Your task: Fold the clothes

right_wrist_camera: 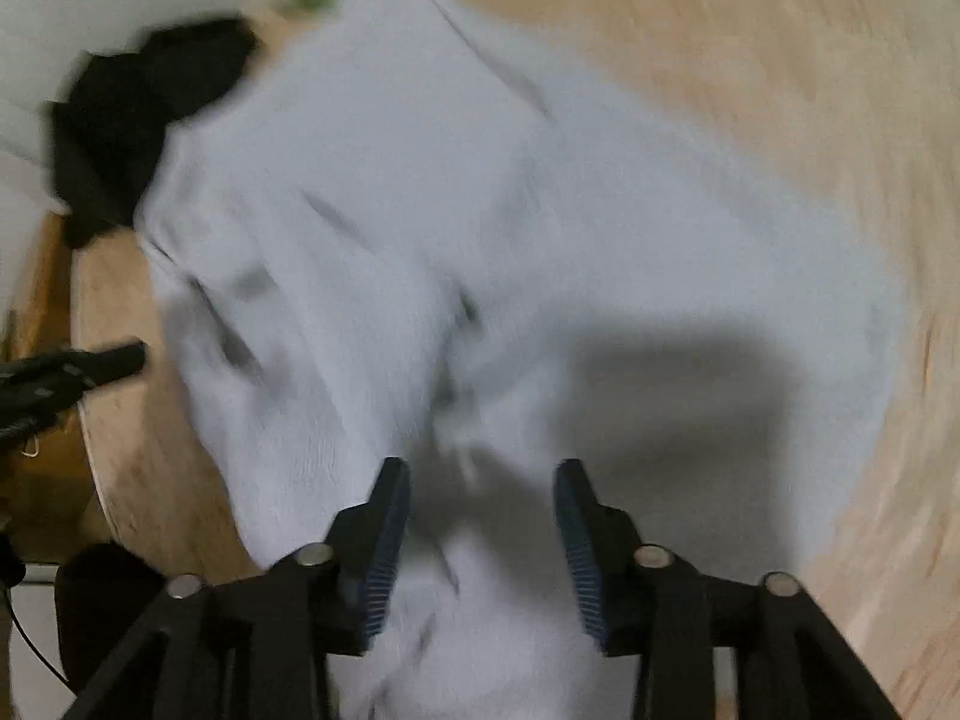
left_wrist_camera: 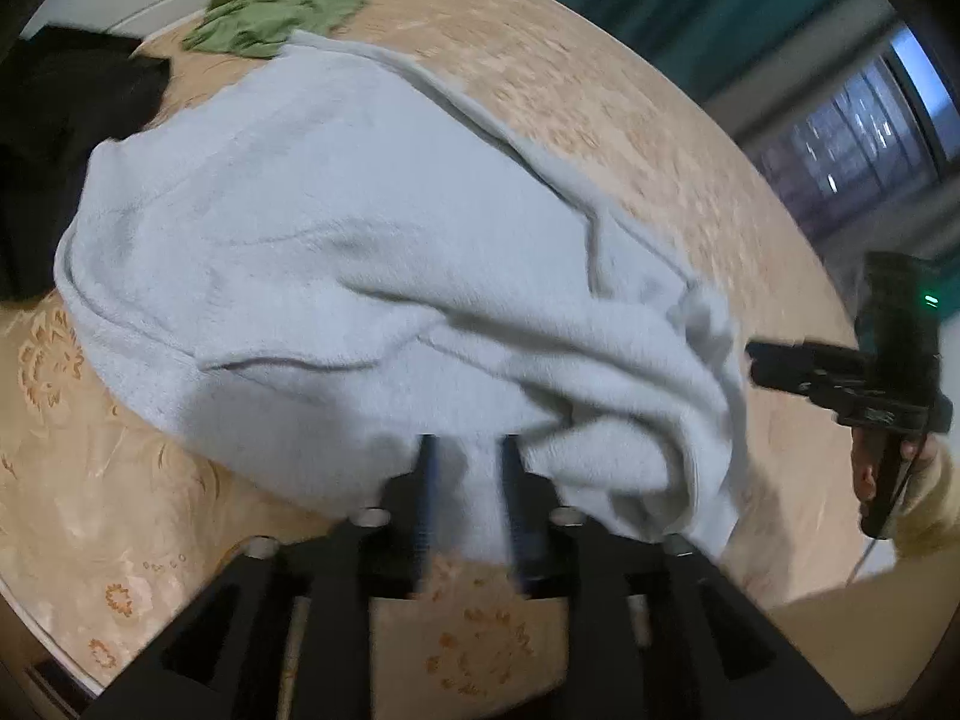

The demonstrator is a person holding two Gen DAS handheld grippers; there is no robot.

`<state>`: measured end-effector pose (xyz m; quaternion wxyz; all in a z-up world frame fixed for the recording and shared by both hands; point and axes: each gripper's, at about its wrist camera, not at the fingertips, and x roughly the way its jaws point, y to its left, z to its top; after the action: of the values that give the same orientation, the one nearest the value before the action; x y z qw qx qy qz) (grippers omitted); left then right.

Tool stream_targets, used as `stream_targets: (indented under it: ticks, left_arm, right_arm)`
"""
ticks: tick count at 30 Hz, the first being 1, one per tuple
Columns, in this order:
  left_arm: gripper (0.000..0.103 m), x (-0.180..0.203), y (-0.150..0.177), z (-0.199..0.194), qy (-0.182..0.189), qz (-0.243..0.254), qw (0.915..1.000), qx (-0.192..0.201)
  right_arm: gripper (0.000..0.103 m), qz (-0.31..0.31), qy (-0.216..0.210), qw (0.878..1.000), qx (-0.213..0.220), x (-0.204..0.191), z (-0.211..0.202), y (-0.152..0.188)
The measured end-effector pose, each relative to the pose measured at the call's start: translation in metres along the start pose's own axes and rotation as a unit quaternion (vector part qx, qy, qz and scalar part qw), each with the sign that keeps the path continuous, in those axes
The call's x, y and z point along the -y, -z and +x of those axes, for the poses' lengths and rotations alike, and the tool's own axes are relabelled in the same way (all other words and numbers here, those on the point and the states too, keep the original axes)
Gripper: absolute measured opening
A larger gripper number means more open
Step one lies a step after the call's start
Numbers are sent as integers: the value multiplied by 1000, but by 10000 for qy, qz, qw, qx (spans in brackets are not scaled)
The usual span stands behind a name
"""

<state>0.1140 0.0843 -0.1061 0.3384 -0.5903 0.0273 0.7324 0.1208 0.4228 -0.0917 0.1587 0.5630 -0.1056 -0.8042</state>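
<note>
We see the pale blue garment [left_wrist_camera: 336, 252] spread w/ folds over the round table [left_wrist_camera: 600, 90], its near hem bunched towards the table's front edge. Left gripper [left_wrist_camera: 468, 480] hangs over that hem w/ jaws parted a little; cloth shows in the gap, but blur stops us telling if the pads press it. Right gripper [right_wrist_camera: 483, 510] has jaws wide apart above the fabric, gripping nothing. At the far side lie a green garment [left_wrist_camera: 276, 15] & a black garment [left_wrist_camera: 66, 138], both touching the blue one's edge.
</note>
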Motion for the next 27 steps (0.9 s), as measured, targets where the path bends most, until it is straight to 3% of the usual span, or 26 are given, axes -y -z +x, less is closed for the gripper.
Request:
stream_targets:
  ticks: [1,2,5,7,10,12,13,16,19,21,23,24,27]
  left_arm:
    - [44,0,-5,4,43,-138,9999,8]
    - [47,-5,-8,7,100,-362,9993,8]
    - [49,-23,-6,7,274,-924,9953,21]
    - [49,-32,-1,4,303,-1176,9926,36]
    - [49,-38,2,4,327,-1383,9898,94]
    - [49,-39,0,6,324,-1439,9890,119]
    - [49,-38,-1,8,285,-1428,9893,117]
    - [49,-27,-10,19,217,-1030,9944,-68]
    - [49,6,-12,41,69,38,9988,-473]
    - [49,32,-4,59,-168,959,9916,-850]
    - [48,52,9,74,-436,1771,9756,-1225]
    - [48,57,16,78,-514,2034,9684,-1352]
    - [46,50,24,80,-529,2168,9623,-1553]
  right_arm:
    - [59,-341,-33,9992,185,-11,-2,-14]
    - [63,-647,-151,9974,279,-23,2,-28]
    - [77,-1411,-703,9872,249,-57,32,-69]
    - [79,-1624,-928,9823,-139,-73,69,-91]
    - [76,-1671,-934,9778,-847,-87,126,-115]
    - [44,-1514,-1005,9759,-1209,-85,151,-122]
    - [11,-1373,-1104,9756,-1309,-81,155,-120]
    - [10,-908,-1382,9826,-851,-63,132,-115]
    - [9,-301,-1498,9879,-265,-38,93,-109]
    - [9,119,-1548,9878,118,-16,64,-105]
    - [9,784,-1633,9818,565,17,29,-96]
    - [9,1065,-1619,9783,734,31,18,-90]
    - [9,1970,-1213,9663,1130,91,-10,-62]
